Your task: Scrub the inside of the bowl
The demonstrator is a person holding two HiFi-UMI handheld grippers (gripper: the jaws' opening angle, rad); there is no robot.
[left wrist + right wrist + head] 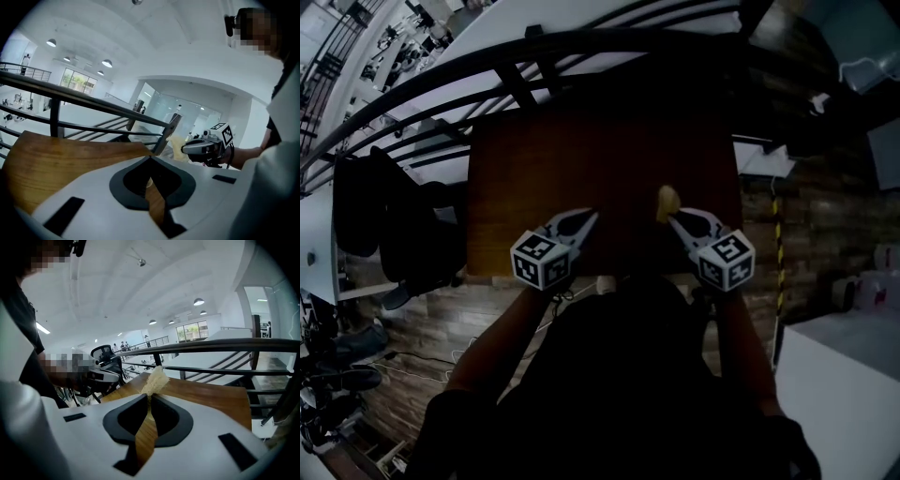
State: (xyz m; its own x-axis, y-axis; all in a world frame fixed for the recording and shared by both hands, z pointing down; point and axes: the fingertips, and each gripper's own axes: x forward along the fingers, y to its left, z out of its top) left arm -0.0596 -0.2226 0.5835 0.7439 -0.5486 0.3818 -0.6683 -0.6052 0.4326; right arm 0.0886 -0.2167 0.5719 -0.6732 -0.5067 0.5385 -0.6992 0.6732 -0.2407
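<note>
Above the brown table [600,150] at mid-frame, the right gripper [673,218] is clamped on a pale fibrous scrubber [667,201]. The left gripper [592,215] is closed on nothing. No bowl shows in any view. The scrubber looks light, soft and springy, best pinched at its base. No writing is readable; the cubes bear only square markers.

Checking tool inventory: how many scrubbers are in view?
1. A pale fibrous scrubber is pinched in the shut jaws of the right gripper, over the wooden table. The left gripper is shut and empty. The person's body hides the near table edge.
</note>
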